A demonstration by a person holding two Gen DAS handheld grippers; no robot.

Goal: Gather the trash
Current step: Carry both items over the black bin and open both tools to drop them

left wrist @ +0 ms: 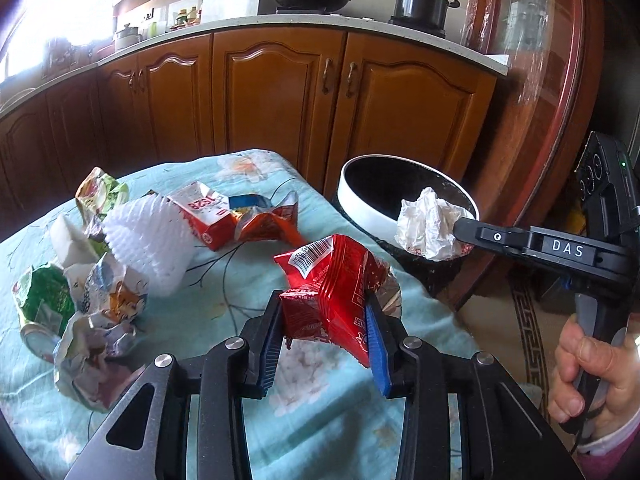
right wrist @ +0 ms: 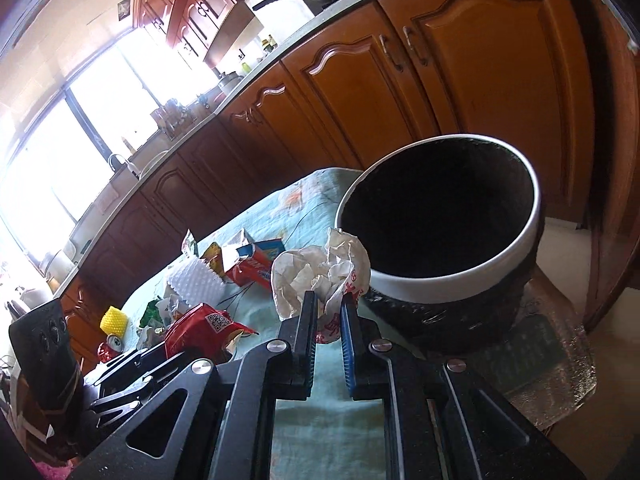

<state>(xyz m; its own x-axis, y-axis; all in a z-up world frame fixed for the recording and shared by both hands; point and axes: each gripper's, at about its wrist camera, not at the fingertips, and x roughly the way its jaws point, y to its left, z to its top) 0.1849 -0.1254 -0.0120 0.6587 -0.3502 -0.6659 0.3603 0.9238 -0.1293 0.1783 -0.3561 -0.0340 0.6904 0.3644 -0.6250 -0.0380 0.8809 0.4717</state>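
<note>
Lying heaped on the table at left: crumpled wrappers. Left gripper fingers clamping a red packet mid-table. Right gripper fingers pinching a white wad beside the bin.

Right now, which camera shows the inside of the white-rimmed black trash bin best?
The right wrist view: the white-rimmed black trash bin fills it, its dark opening fully visible. In the left wrist view the bin is smaller, partly hidden by crumpled white paper.
</note>
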